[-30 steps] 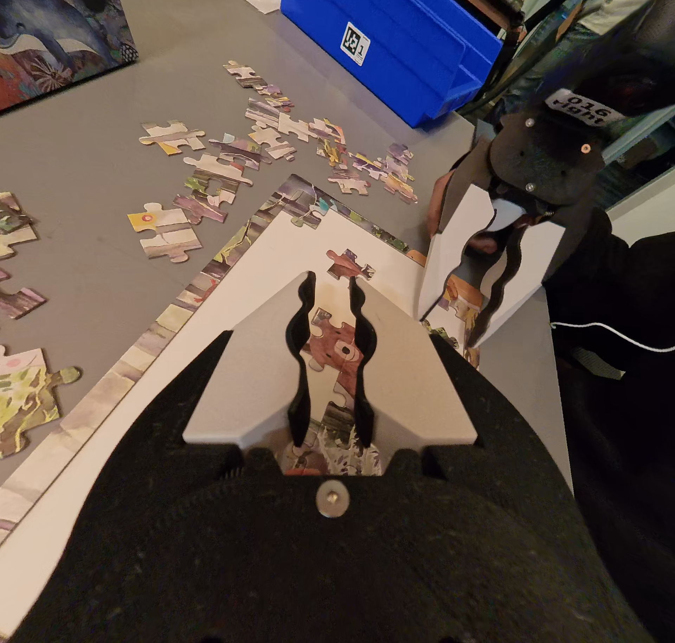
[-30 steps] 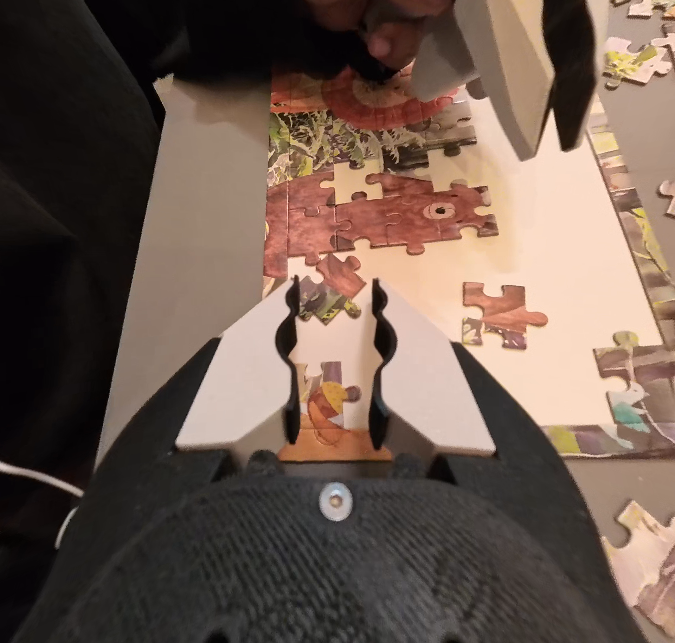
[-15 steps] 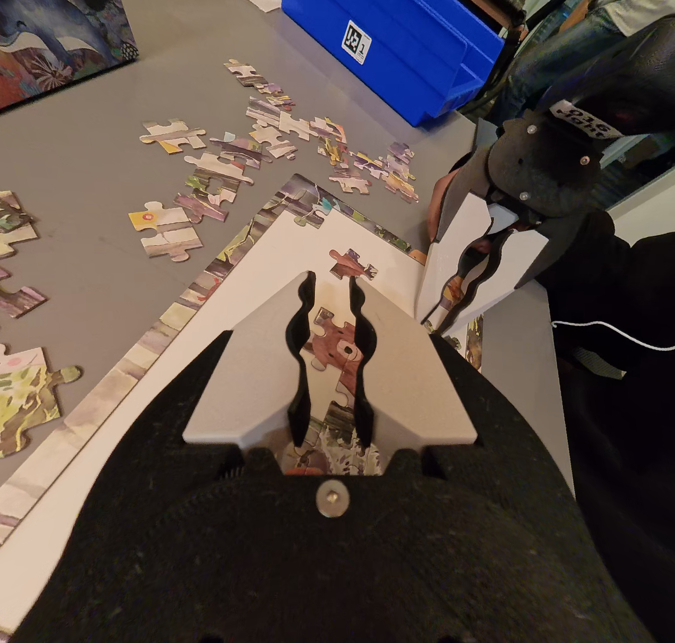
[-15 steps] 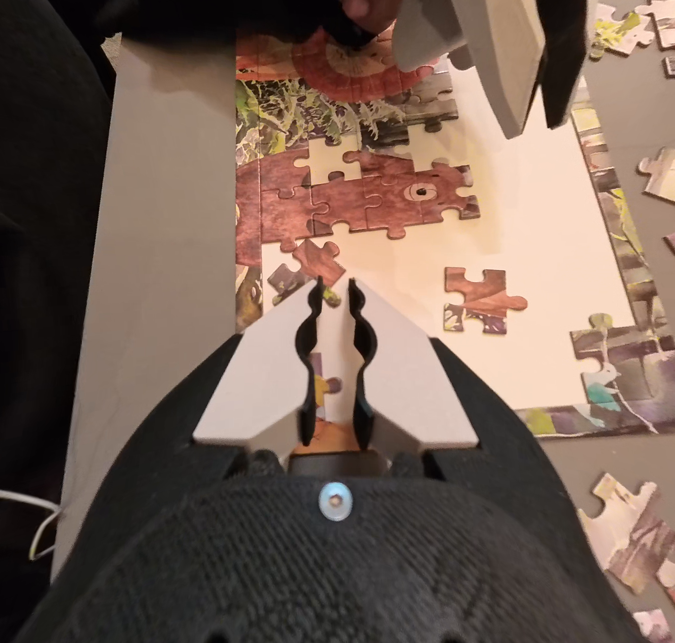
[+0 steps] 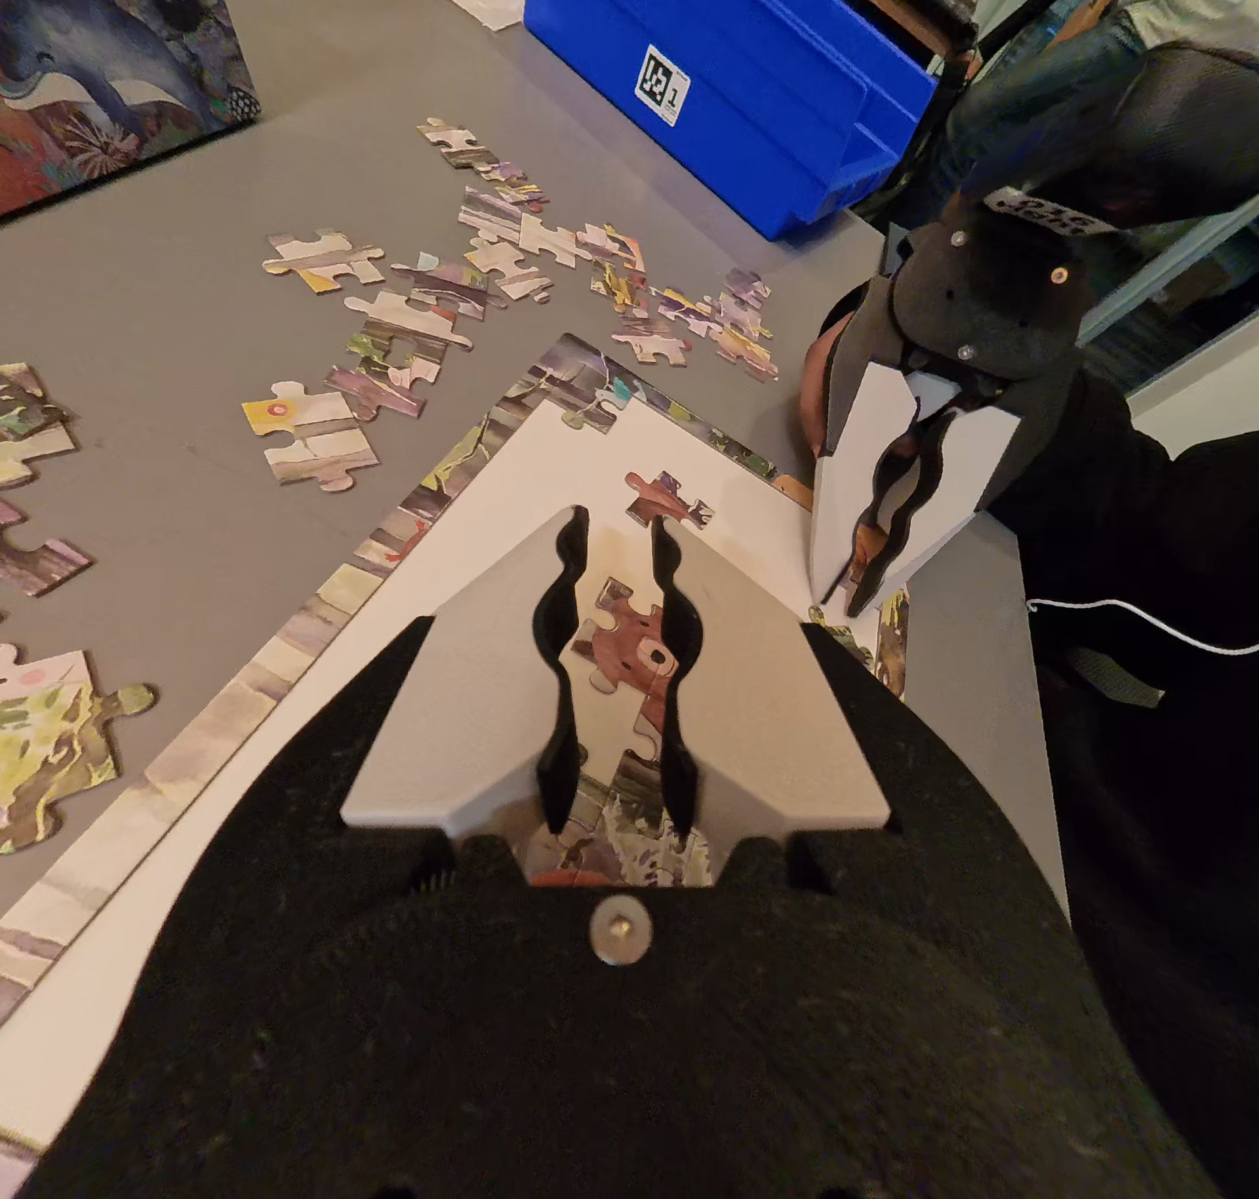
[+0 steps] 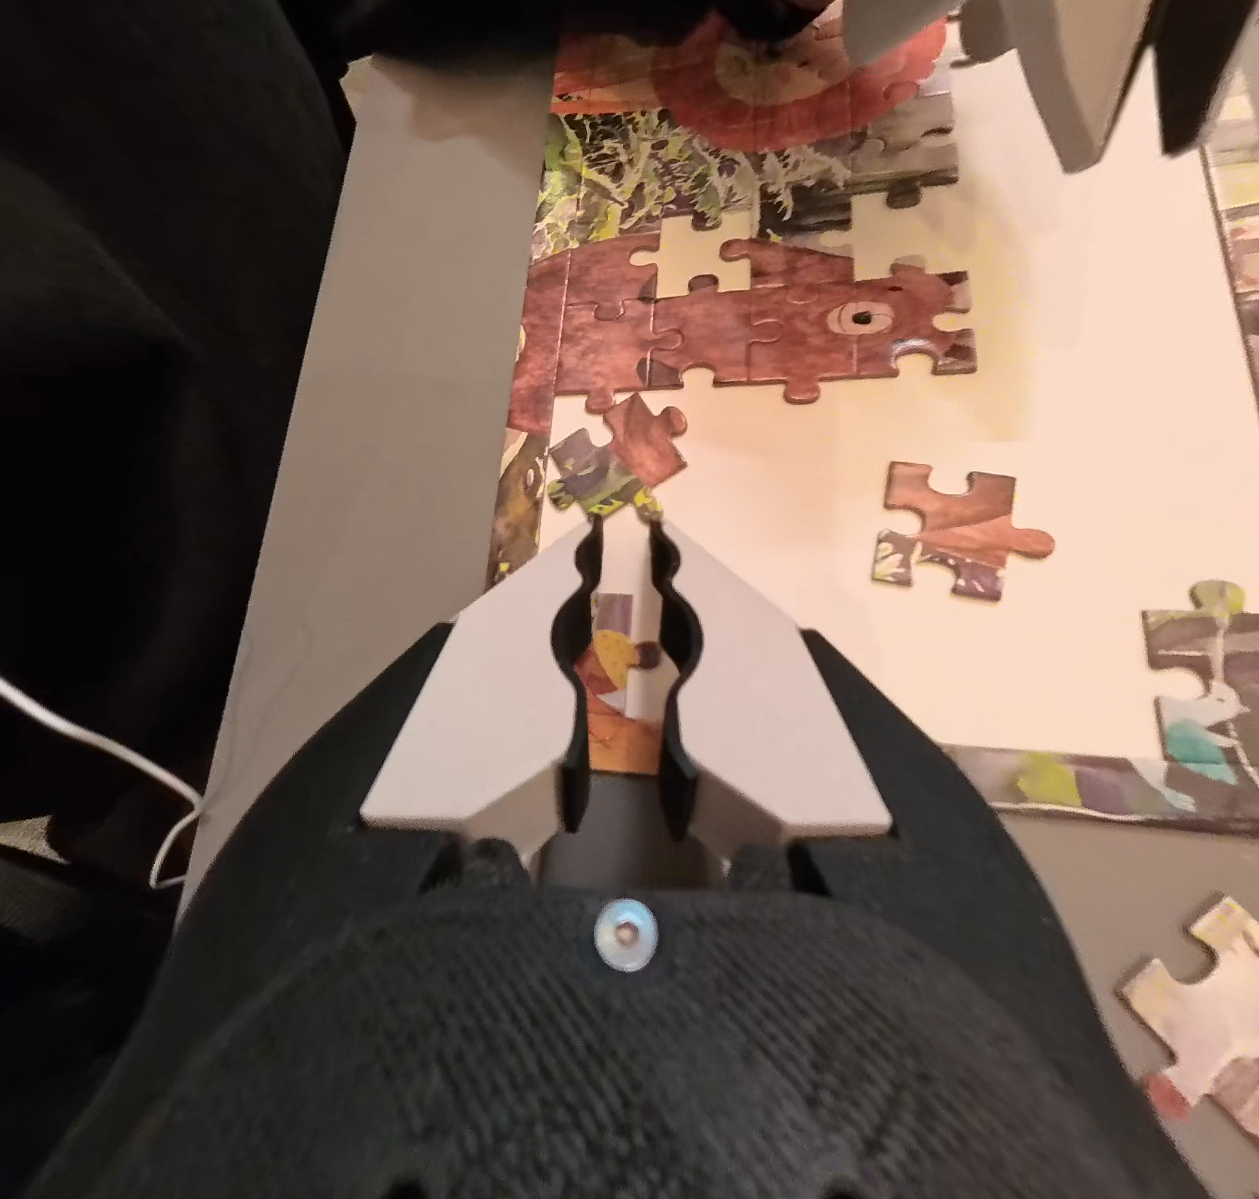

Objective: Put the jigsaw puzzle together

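In the right wrist view, our right tongs sit low over the white board with a narrow gap between the tips; nothing is between them. Just ahead of the tips, almost touching, lies a tilted loose piece, brown at its far end and green-purple at its near end. It lies just short of the assembled brown section, which shows one piece-shaped gap. Right of the tips, apart from them, lies a second loose brown piece. Further right, the joined border strip runs along the board edge. Beyond the brown section we see green foliage and a red flower, already joined.

In the left wrist view, our left tongs hang above the board with the fingers parted and empty. Between the fingers we see the brown section below. Just beyond the tips lies the second brown piece. To the right, the right tongs point steeply down at the board. To the left and beyond, unsorted pieces are scattered on the grey table. Farthest off stand a blue bin and the puzzle box.
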`<state>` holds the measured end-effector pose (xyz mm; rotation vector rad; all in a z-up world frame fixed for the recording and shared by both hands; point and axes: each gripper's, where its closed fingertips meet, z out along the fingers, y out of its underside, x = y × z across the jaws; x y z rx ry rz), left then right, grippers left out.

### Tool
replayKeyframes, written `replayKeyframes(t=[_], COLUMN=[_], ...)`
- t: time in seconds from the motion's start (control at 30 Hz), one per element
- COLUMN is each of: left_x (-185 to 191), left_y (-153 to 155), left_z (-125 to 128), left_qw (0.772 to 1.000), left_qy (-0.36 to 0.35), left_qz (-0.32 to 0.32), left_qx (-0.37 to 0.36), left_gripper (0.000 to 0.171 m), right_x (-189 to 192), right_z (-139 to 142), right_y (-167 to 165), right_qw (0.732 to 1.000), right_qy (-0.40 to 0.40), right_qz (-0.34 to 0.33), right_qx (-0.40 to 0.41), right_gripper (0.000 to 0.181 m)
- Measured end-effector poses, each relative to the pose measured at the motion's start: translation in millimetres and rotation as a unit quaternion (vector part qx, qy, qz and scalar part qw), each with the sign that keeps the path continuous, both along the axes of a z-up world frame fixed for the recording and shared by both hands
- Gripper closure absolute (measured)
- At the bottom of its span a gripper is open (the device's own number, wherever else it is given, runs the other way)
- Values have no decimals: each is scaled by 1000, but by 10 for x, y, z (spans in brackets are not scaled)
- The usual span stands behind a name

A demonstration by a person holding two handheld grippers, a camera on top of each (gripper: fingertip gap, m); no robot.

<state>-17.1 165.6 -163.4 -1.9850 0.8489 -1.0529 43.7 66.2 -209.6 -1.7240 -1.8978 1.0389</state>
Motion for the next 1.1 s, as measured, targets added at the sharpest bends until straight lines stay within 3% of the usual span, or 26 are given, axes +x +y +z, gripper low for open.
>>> replayKeyframes(t=[0.23, 0.47, 0.63, 0.97, 1.1], left_x=[6, 1, 4, -27, -79], left_y=[-6, 0, 0, 15, 46], left_z=[-3, 3, -2, 43, 109], left_qw=[1000, 1000, 1000, 1000, 1000], left_qy=[0, 0, 1, 4, -2], left_qz=[-2, 0, 0, 6, 15], left_qx=[0, 1, 2, 12, 20], left_gripper=[155, 155, 155, 156, 156], right_x=[-76, -43, -48, 15, -56], right_z=[-1, -21, -21, -7, 30], right_y=[46, -22, 24, 456, 278], right_qw=[993, 994, 995, 986, 988], right_qy=[33, 27, 20, 6, 39], right_qz=[28, 51, 34, -62, -21], right_qx=[105, 97, 95, 157, 147], right_gripper=[154, 170, 178, 181, 159])
